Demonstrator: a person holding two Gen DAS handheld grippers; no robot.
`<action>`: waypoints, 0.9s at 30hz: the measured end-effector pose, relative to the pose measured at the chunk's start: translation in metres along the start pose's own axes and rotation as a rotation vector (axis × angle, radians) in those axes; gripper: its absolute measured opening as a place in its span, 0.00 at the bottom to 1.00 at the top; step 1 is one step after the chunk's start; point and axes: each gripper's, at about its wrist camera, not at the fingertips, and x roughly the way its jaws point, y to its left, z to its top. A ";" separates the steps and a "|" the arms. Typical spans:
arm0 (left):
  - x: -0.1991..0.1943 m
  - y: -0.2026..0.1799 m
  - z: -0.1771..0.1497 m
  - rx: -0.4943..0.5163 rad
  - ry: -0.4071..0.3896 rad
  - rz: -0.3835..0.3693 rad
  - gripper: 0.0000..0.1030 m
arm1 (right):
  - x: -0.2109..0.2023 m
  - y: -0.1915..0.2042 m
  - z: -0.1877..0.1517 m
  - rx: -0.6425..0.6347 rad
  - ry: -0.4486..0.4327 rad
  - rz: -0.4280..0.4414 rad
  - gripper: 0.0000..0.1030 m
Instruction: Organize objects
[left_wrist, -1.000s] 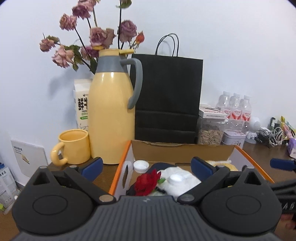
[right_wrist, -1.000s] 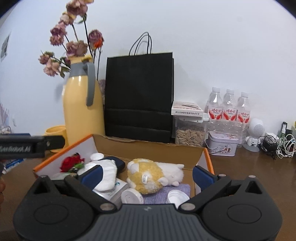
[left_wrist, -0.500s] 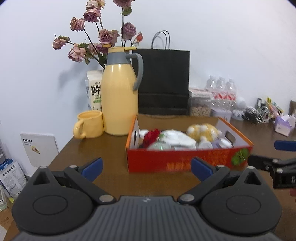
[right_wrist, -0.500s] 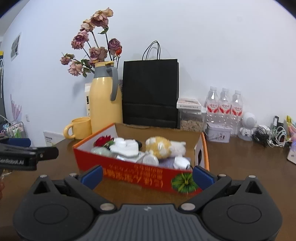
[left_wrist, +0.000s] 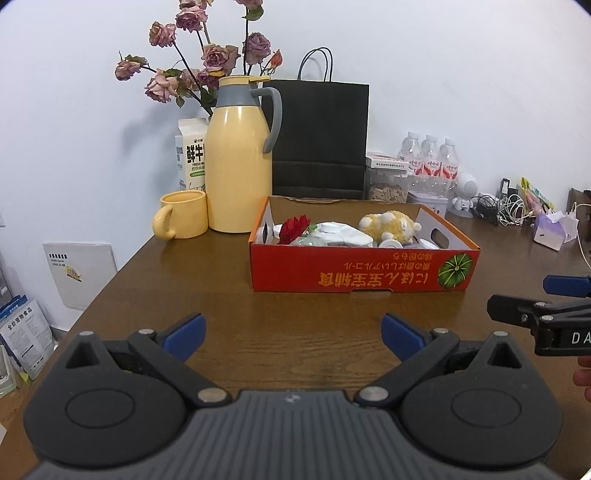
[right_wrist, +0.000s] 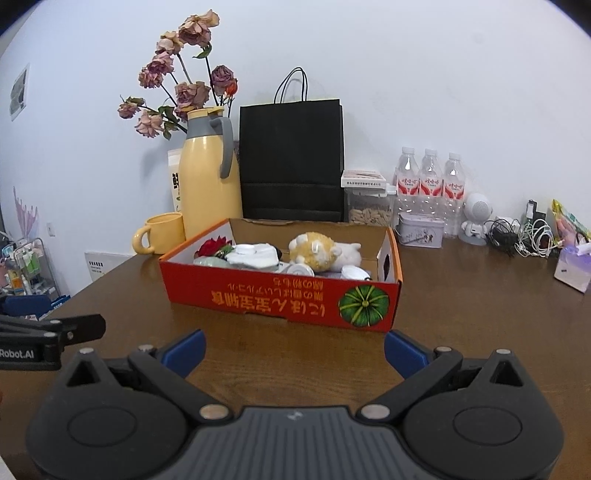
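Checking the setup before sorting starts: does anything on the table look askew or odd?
Mostly tidy. The orange cardboard box has its printed text upside down toward the cameras, and the yellow plush toy lies on its side among loosely piled items. Nothing looks spilled or damaged.

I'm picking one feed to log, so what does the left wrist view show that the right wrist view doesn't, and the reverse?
Only the left wrist view shows the milk carton's printed front and the right hand-held gripper at its edge. Only the right wrist view shows the lilac tin fully, a wire rack of bottles at far left, and the left hand-held gripper. Both show the orange box, plush toy, yellow jug, mug and black bag.
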 end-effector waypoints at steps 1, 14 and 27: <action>-0.001 0.000 -0.001 0.000 0.001 0.001 1.00 | -0.002 0.001 -0.001 0.000 0.000 0.000 1.00; -0.007 -0.005 -0.004 -0.001 0.004 0.008 1.00 | -0.009 0.002 -0.003 0.000 0.002 -0.004 1.00; -0.007 -0.004 -0.004 -0.002 0.004 0.008 1.00 | -0.009 0.002 -0.004 -0.001 0.002 -0.005 1.00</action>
